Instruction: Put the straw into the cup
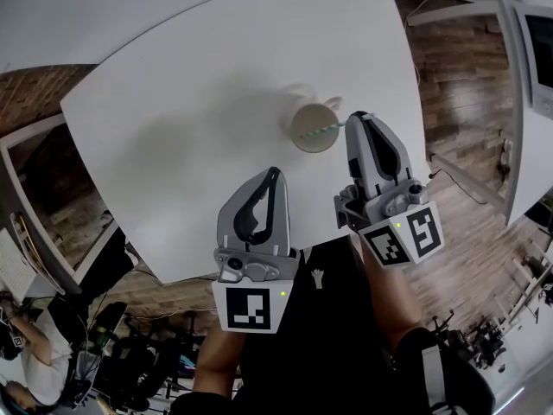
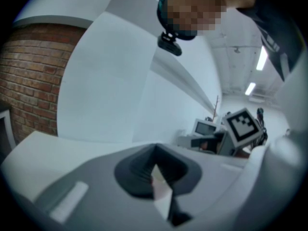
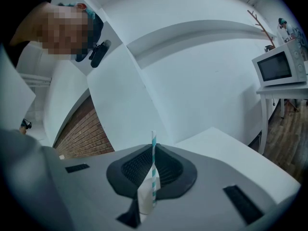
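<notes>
The white table (image 1: 173, 102) carries the cup (image 1: 307, 121). My left gripper (image 1: 274, 176) hangs back, clenched on nothing, leaving room. My right gripper (image 1: 361, 119) pinches the striped straw (image 1: 332, 129), slanting its free end at the cup's mouth for insertion.

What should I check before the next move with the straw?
1. Straw clamped in right gripper jaws: ok.
2. Straw's free end over the cup mouth: ok in the head view.
3. That end already inside the cup: cannot tell.
4. Cup upright on the table: ok.
5. Left gripper apart from the cup, jaws together, empty: ok.
</notes>
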A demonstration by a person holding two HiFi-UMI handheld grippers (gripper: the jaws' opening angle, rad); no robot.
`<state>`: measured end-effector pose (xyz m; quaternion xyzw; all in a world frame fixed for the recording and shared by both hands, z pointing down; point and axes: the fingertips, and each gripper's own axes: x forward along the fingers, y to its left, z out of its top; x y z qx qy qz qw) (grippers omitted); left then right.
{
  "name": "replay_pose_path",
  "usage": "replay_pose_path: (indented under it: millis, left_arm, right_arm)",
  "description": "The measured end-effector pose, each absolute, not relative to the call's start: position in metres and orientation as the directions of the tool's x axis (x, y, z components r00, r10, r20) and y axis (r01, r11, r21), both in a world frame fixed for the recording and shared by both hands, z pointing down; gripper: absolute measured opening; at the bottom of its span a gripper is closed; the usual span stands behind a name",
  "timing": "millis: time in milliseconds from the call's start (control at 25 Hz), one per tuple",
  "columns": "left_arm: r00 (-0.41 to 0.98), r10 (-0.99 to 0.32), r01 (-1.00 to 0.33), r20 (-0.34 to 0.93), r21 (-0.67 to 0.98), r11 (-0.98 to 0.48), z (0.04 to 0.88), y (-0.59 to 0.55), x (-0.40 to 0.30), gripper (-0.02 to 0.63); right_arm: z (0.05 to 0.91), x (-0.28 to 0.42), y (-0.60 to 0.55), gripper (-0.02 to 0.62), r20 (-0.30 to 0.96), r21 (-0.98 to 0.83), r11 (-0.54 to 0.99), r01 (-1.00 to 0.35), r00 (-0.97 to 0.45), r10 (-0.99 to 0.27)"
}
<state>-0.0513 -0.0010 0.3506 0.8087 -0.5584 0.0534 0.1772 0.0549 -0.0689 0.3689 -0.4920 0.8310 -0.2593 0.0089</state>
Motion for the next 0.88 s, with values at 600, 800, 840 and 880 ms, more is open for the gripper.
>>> replay_pose_path:
  millis: [600,800,840,880]
  left_arm:
    - [0.366,-0.884,-0.924,0.289,0.230,-0.307,0.354,0.000,-0.049,0.003]
    - [0.370,-0.883,-0.922,0.289,0.233,-0.310,0.354,0.001,-0.049,0.003]
    - [0.371,-0.883,-0.922,0.289,0.233,-0.311,0.354,0.001,-0.049,0.003]
    - [0.372,-0.882,-0.921,0.290,0.233,-0.312,0.355,0.002,-0.049,0.003]
  right_arm:
    - [0.383,0.057,-0.070,0.017,0.265,-0.448,0.373,-0.813,-0.519,-0.812]
    - [0.385,0.058,-0.069,0.018,0.267,-0.454,0.366,-0.813,-0.515,-0.814]
    - [0.385,0.059,-0.069,0.018,0.267,-0.457,0.364,-0.812,-0.515,-0.814]
    - [0.386,0.059,-0.070,0.018,0.267,-0.461,0.362,-0.810,-0.515,-0.814]
